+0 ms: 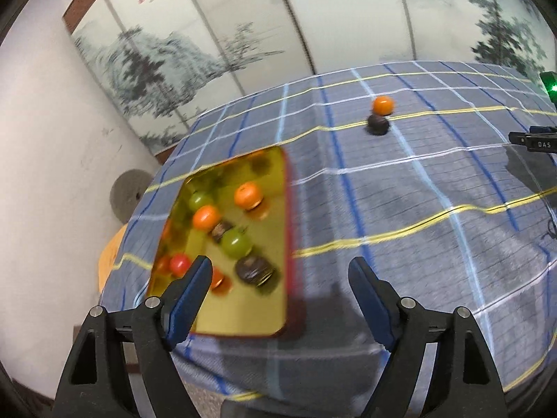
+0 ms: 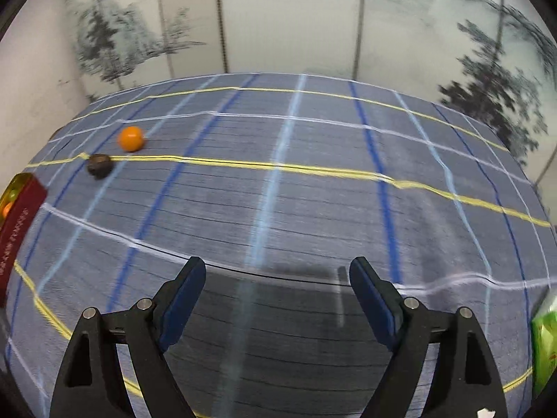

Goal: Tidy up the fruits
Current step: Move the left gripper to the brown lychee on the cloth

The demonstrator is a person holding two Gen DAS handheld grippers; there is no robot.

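A gold-lined tin box [image 1: 243, 320] with a red rim lies on the checked cloth at the table's left end. Several small fruits lie in it: oranges [image 1: 248, 195], green ones [image 1: 236, 242], a red one [image 1: 179, 263] and dark brown ones [image 1: 254, 269]. My left gripper [image 1: 280, 271] hangs open over the box's right rim, nothing between its fingers. An orange [image 1: 383, 105] and a dark brown fruit [image 1: 378, 124] rest side by side further back on the cloth. In the right wrist view the same orange [image 2: 131, 138] and dark fruit [image 2: 100, 165] lie far left, and my right gripper [image 2: 276, 271] is open over bare cloth.
The blue checked tablecloth [image 2: 313, 209] covers the whole table. A painted folding screen [image 1: 243, 35] stands behind it. The box's red side [image 2: 17, 240] shows at the left edge of the right wrist view, a green packet [image 2: 544, 341] at its right edge. The other gripper's tip [image 1: 532, 142] shows at far right.
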